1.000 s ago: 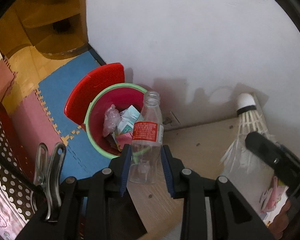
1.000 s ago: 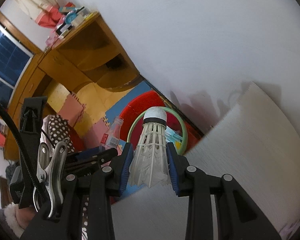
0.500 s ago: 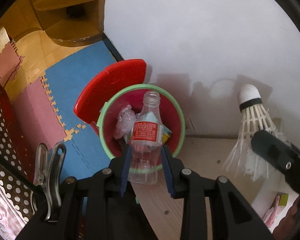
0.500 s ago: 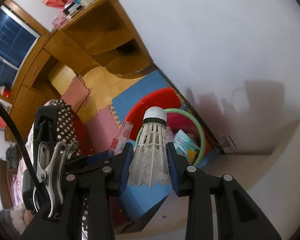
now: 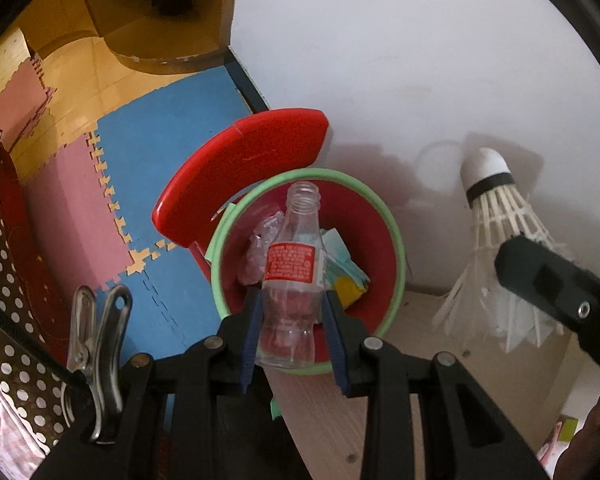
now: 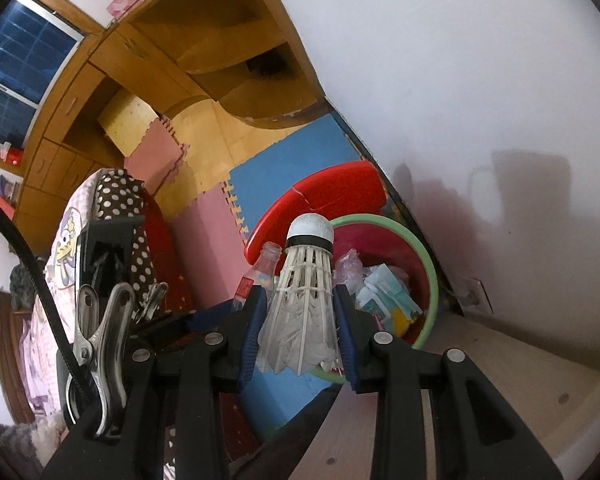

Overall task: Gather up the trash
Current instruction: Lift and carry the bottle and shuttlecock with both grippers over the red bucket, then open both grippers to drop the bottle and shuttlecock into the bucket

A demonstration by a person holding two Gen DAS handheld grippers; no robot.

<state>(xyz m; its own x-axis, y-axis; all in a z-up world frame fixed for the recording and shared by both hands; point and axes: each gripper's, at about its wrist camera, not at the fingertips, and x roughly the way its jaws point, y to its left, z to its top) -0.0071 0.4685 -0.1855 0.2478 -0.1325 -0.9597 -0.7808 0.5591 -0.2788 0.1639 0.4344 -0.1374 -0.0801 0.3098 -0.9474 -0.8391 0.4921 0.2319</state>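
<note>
My left gripper [image 5: 293, 312] is shut on a clear plastic bottle [image 5: 293, 268] with a red label and no cap, held mouth-forward over a red bin [image 5: 384, 240] with a green rim. Crumpled wrappers and cartons lie in the bin. My right gripper [image 6: 302, 320] is shut on a white feather shuttlecock [image 6: 305, 304], cork end forward, just left of the bin [image 6: 428, 264] and above it. In the left wrist view the shuttlecock [image 5: 496, 224] and one black finger of the right gripper show at the right.
The bin stands on the floor against a white wall [image 5: 420, 60], beside a light wooden tabletop [image 5: 460, 380]. Its red lid [image 5: 240, 184] leans open behind it. Blue and pink foam mats [image 5: 140, 160] cover the floor. A wooden cabinet [image 6: 220, 60] stands further back.
Both grippers have moved down and toward the bin with their loads; the bottle now hangs over the bin's opening and the shuttlecock has come close to the rim.
</note>
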